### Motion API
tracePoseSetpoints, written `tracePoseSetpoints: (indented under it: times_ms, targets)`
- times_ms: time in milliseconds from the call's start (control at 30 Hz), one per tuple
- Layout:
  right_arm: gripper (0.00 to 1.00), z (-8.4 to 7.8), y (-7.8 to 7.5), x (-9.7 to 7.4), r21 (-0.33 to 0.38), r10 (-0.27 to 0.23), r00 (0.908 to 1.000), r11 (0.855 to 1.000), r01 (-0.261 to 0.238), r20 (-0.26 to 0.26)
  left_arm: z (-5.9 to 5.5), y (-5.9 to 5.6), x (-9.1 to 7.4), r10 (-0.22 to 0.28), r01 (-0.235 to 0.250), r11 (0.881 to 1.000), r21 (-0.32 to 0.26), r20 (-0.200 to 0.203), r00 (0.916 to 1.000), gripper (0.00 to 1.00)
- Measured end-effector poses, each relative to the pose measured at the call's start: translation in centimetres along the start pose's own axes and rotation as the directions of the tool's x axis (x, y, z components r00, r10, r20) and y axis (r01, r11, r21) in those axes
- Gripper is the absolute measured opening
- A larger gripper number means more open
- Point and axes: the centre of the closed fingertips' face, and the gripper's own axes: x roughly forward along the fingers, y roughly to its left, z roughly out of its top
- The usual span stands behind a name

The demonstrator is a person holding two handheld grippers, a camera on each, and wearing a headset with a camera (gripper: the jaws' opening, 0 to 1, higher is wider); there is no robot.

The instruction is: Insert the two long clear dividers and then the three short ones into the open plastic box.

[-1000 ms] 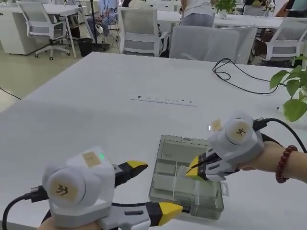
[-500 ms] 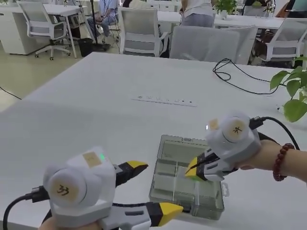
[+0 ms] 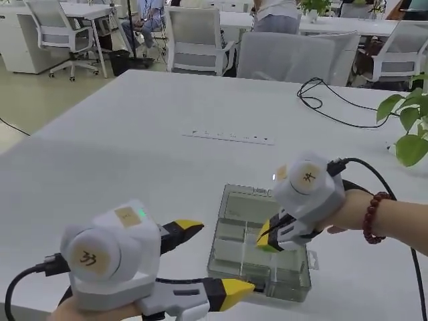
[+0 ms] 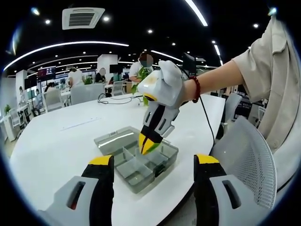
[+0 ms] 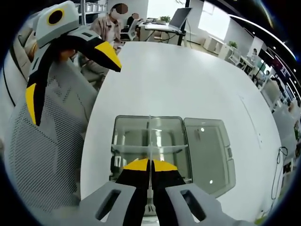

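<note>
- At the lower right of the head view, the right gripper (image 3: 269, 239) dips nose-down into the open plastic box (image 3: 287, 281). The box sits on the white table (image 3: 134, 147), low and right of centre in the frame.
- In the right gripper view, we see the jaws pressed together on a thin clear divider (image 5: 149, 136). The upright strip runs from the yellow tips toward the far wall of the box, across a second clear wall lying crosswise.
- The box's lid (image 5: 207, 150) lies flat open at the right of that view, alongside the base.
- The left gripper (image 3: 212, 259) hovers at the lower left of the head view, jaws spread wide and holding nothing. It is just beside the box's near-left corner but apart from it.
- We see several clear walls already marking compartments in the box. We cannot count them for sure, nor tell whether the pinched piece is a long or a short one.
- We judge the step in hand to be seating this divider into its slots, with the task well along rather than beginning.
- As we read it, the next move calls for a straight push down until the strip sits level with its neighbours. The pinch must then let go without dragging the strip back out. The free gripper is placed to steady the box if it shifts.
</note>
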Motion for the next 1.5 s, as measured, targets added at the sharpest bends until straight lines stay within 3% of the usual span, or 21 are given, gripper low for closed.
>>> tracePoseSetpoints:
  times_ms: [367,567,800,967,1200,1333,1500]
  targets:
    - [0.02,-1.0,0.2,1.5,-0.002,0.027,0.9954,1.000,-0.028,-0.092,-0.1,0.3,0.0,0.010,-0.010,1.000,-0.018,-0.007,0.9999,0.72]
    - [0.02,-1.7,0.3,2.4,-0.028,0.029,0.9853,0.999,-0.034,-0.168,0.0,0.5,-0.1,0.025,-0.025,1.000,-0.019,-0.001,0.9997,0.74]
    - [0.02,-2.0,0.2,2.5,-0.025,0.043,0.9755,0.998,-0.049,-0.216,-0.2,0.6,0.0,0.026,-0.026,0.999,-0.042,-0.007,0.9996,0.78]
    - [0.02,-2.2,0.3,2.5,-0.023,0.043,0.9726,0.999,-0.049,-0.229,-0.6,0.6,0.1,0.023,-0.024,0.999,-0.043,-0.026,0.9994,0.82]
    - [0.03,-2.2,0.3,2.6,-0.035,0.037,0.9712,0.998,-0.047,-0.235,-0.4,0.8,0.0,0.030,-0.031,0.998,-0.059,-0.016,0.9994,0.88]
    - [0.04,-2.3,0.2,2.6,-0.033,0.033,0.9725,0.999,-0.041,-0.231,-0.4,0.8,0.0,0.030,-0.031,0.997,-0.068,-0.016,0.9994,0.90]
    - [0.13,-1.9,0.2,2.8,-0.037,0.023,0.9786,0.999,-0.031,-0.204,-0.6,0.8,0.0,0.028,-0.030,0.997,-0.071,-0.025,0.9993,0.93]
